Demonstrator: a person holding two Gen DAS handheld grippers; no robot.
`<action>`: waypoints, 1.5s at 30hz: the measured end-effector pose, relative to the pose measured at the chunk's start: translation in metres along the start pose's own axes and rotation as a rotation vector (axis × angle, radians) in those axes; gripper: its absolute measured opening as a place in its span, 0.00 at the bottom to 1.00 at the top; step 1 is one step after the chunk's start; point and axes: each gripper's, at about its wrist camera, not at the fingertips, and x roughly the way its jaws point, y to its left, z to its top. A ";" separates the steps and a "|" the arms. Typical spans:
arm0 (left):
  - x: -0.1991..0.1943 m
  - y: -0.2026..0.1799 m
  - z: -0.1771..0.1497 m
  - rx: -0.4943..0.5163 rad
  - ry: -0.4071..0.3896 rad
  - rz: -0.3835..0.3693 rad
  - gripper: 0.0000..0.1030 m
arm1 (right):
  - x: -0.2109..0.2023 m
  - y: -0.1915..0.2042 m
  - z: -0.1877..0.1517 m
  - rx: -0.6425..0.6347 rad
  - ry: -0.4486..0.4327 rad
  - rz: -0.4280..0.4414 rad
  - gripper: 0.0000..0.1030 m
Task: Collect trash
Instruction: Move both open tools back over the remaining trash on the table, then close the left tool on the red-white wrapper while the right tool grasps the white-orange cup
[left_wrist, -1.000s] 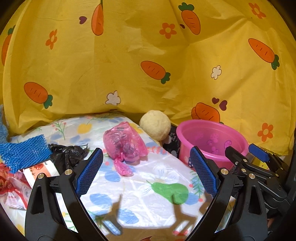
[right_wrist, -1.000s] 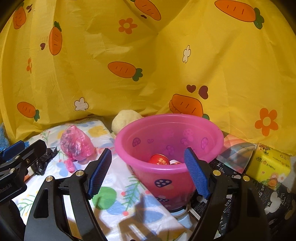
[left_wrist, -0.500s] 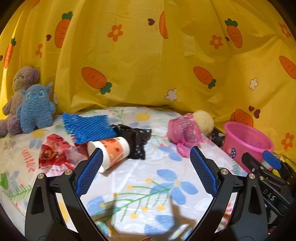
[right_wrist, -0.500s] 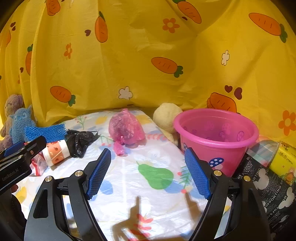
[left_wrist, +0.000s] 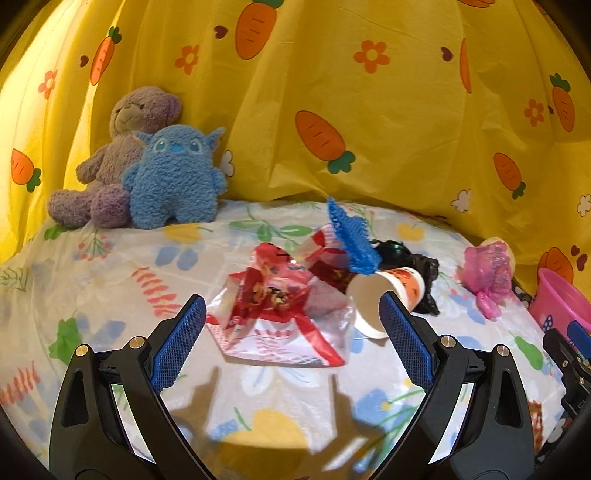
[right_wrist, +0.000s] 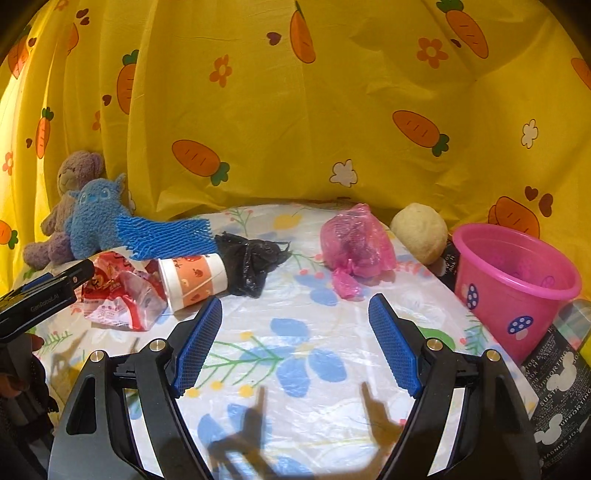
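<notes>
A crumpled red-and-white wrapper (left_wrist: 280, 317) lies on the floral sheet just beyond my open left gripper (left_wrist: 291, 339); it also shows in the right wrist view (right_wrist: 118, 295). Beside it lie a paper cup on its side (left_wrist: 388, 295) (right_wrist: 194, 278), blue netting (left_wrist: 351, 240) (right_wrist: 166, 236), a black bag (left_wrist: 410, 266) (right_wrist: 251, 262) and a pink bag (left_wrist: 487, 273) (right_wrist: 354, 247). The pink bucket (right_wrist: 517, 280) (left_wrist: 561, 299) stands at the right. My right gripper (right_wrist: 295, 339) is open and empty over the sheet, short of the pink bag.
Two plush toys, purple (left_wrist: 122, 147) and blue (left_wrist: 173, 177), sit at the back left. A cream ball (right_wrist: 419, 232) rests by the bucket. A black printed bag (right_wrist: 554, 387) lies at the right edge. Yellow carrot-print cloth (right_wrist: 295, 110) closes the back.
Both grippers have swung left, away from the bucket. The left one now faces the red wrapper and cup; the right one now faces the sheet's middle. Both stay open.
</notes>
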 end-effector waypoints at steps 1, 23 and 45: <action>0.004 0.006 0.001 -0.004 0.008 0.002 0.88 | 0.002 0.004 0.000 -0.004 0.003 0.007 0.77; 0.078 0.037 -0.006 -0.080 0.252 -0.113 0.07 | 0.057 0.077 0.013 -0.128 0.088 0.121 0.75; 0.022 0.078 0.006 -0.229 0.116 -0.052 0.05 | 0.126 0.108 0.014 -0.147 0.232 0.085 0.24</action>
